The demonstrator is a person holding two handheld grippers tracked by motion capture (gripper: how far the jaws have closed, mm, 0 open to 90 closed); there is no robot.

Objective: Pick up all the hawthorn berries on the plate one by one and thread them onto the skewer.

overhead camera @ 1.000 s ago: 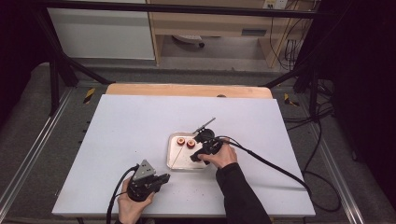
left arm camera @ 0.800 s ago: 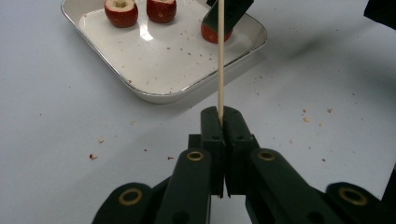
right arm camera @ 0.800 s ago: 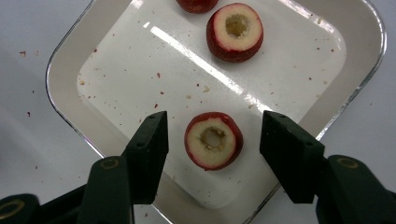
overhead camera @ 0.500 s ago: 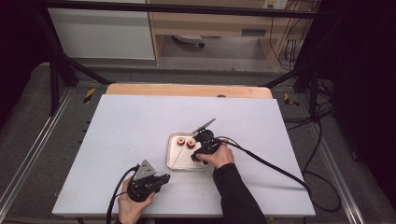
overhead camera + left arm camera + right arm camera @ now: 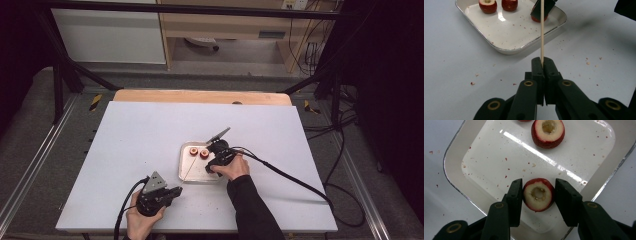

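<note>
In the lower half of the right gripper view, a cored red fruit piece [image 5: 538,194] sits between the jaws of the right gripper [image 5: 538,198]. They have just been closing; the left jaw touches it, and the right one looks touching or nearly so. It lies near the lower right rim of the white tray [image 5: 454,182], with bare tray floor to the upper left. A second cored piece [image 5: 548,132] lies at the top. In the left gripper view, the left gripper [image 5: 542,65] is clenched on a wooden skewer [image 5: 542,30] running up over the tray's near corner. The high view shows wide bare table [image 5: 140,130] left of the tray.
</note>
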